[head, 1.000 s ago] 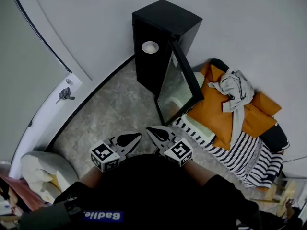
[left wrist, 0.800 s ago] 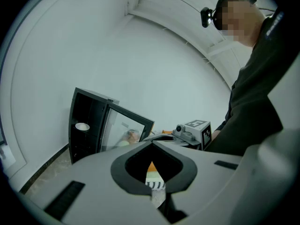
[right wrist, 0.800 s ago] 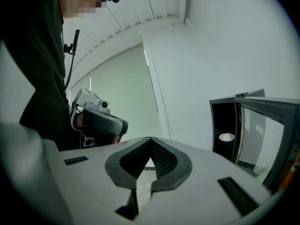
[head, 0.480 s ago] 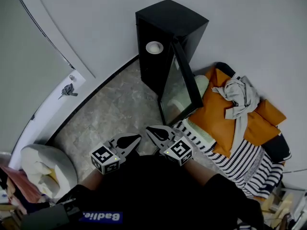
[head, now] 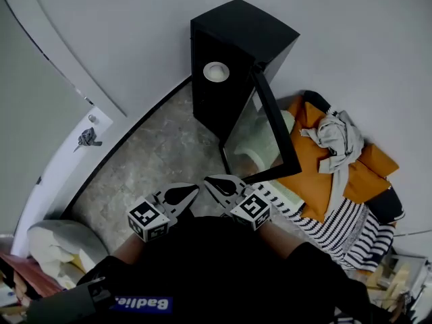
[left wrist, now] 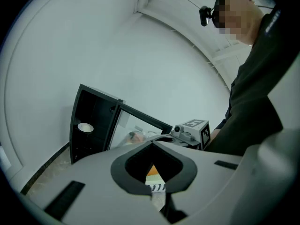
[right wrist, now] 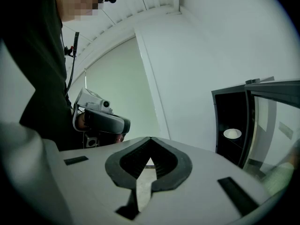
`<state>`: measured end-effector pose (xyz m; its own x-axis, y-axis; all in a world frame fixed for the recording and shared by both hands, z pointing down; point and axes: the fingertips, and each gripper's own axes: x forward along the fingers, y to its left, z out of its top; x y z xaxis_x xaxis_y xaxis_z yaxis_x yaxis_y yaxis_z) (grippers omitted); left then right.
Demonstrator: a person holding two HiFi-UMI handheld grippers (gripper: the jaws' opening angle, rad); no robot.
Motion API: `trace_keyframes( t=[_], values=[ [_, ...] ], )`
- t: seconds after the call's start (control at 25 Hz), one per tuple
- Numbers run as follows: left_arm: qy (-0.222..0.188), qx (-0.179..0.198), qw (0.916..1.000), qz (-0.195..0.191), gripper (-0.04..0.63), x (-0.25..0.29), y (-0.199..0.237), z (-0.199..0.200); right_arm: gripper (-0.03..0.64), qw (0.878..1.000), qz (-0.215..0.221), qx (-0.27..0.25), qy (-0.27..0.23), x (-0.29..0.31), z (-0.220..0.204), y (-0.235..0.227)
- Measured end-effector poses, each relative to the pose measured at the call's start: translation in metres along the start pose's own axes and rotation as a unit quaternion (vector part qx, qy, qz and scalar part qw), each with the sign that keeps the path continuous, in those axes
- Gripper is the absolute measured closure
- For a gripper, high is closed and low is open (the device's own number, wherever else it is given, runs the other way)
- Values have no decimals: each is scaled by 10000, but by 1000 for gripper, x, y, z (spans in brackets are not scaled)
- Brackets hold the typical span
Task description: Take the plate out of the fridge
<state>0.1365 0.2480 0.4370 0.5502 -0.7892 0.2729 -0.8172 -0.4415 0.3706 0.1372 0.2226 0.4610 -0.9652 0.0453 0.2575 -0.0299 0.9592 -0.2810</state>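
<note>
A small black fridge stands against the wall with its glass door swung open to the right. A white plate lies on a shelf inside; it also shows as the plate in the left gripper view and the plate in the right gripper view. My left gripper and right gripper are held side by side close to my body, well short of the fridge. Both are shut and hold nothing. Their tips meet in the left gripper and right gripper views.
The floor before the fridge is grey stone. Right of the door lie an orange cushion, a grey garment and a striped cloth. A white door with a handle is at the left, and a white cushion at the lower left.
The fridge and its open door have grown larger and nearer in the head view as the person moved toward them. Both grippers stay shut, side by side.
</note>
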Motion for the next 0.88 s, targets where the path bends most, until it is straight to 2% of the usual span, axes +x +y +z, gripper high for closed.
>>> trace_keyframes(
  t=[0.28, 0.48, 0.88],
  values=[
    [33, 158, 9992, -354, 597, -21, 85, 36, 606, 9990, -391, 208, -41, 78, 30, -32],
    [80, 186, 9981, -581, 597, -36, 128, 49, 606, 9974, -650, 311, -59, 120, 45, -46],
    [172, 95, 9963, -834, 597, -30, 168, 61, 606, 9939, -1036, 353, -105, 143, 61, -80]
  ],
)
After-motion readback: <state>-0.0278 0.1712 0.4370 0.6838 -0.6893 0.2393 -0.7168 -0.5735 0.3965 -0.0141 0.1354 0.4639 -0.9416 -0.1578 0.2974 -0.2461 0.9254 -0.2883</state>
